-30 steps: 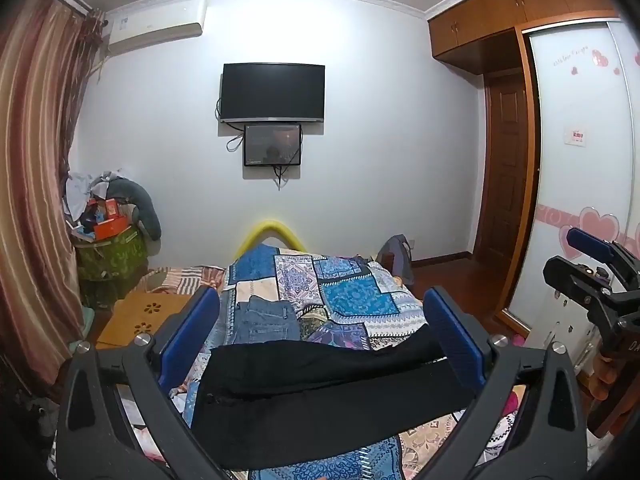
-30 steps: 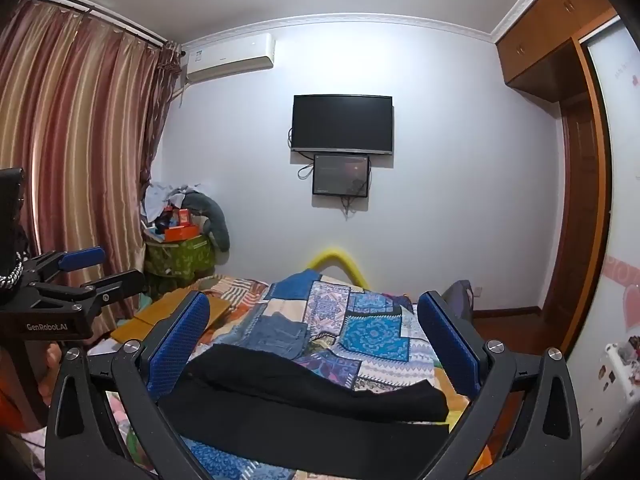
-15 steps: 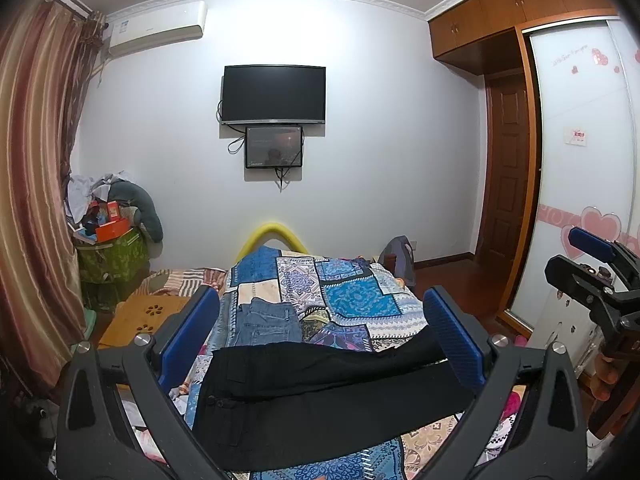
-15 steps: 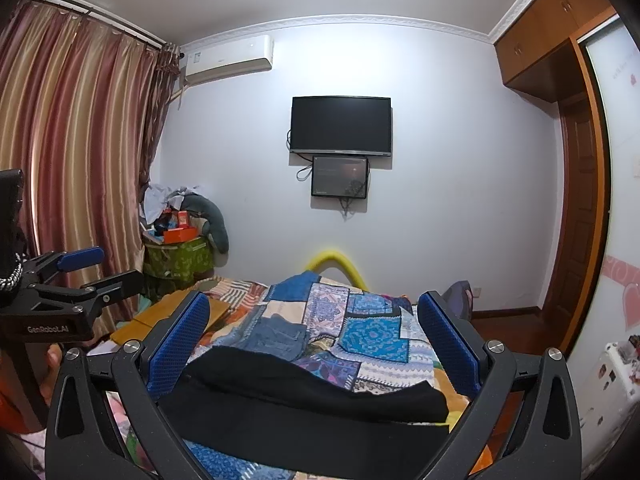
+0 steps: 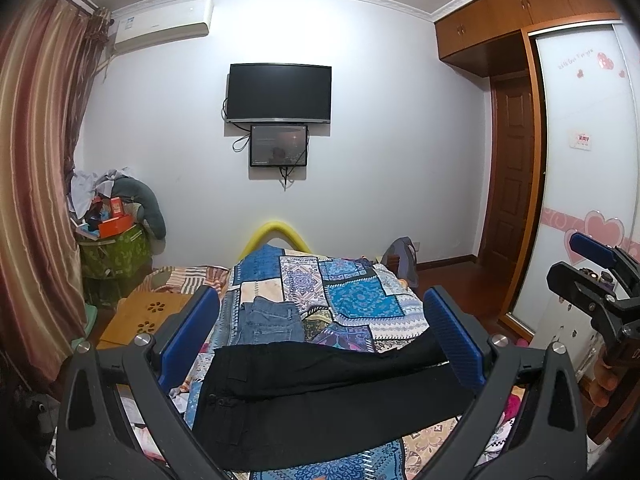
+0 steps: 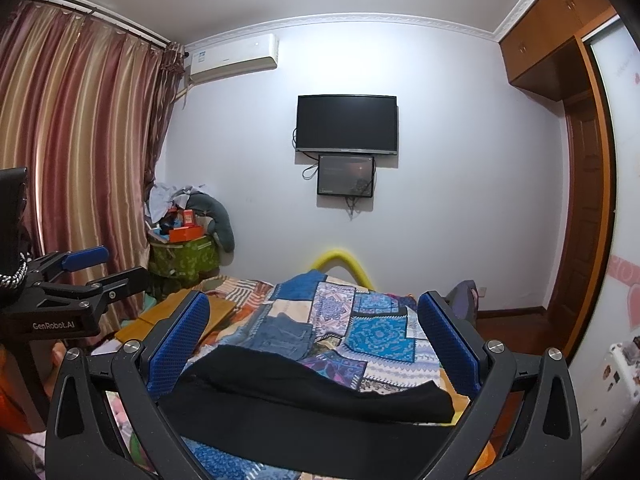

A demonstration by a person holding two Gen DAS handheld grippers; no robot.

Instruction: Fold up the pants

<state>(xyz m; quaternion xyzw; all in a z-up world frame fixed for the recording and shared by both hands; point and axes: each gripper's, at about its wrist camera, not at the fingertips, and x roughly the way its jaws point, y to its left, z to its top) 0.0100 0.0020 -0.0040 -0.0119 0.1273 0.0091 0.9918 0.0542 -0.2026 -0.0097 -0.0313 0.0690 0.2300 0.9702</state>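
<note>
Black pants (image 5: pixel 320 396) lie spread crosswise on the patchwork bedspread (image 5: pixel 360 300), waistband at the left and legs running right. My left gripper (image 5: pixel 320 336) hovers above them, open, nothing between its blue pads. In the right wrist view the black pants (image 6: pixel 312 396) lie below my right gripper (image 6: pixel 312 344), also open and holding nothing. Each gripper shows in the other's view: the right gripper (image 5: pixel 592 272) at the far right, the left gripper (image 6: pixel 92 276) at the far left, both clear of the cloth.
Folded blue jeans (image 5: pixel 272 320) rest on the bed beyond the black pants. A wooden lap table (image 5: pixel 148 312) sits left of the bed, a cluttered green box (image 5: pixel 116 248) by the curtain. A wardrobe (image 5: pixel 584 160) and door stand right.
Both views have shifted only slightly; the left one has tilted a little. The pants lie as before and both grippers stay open.
</note>
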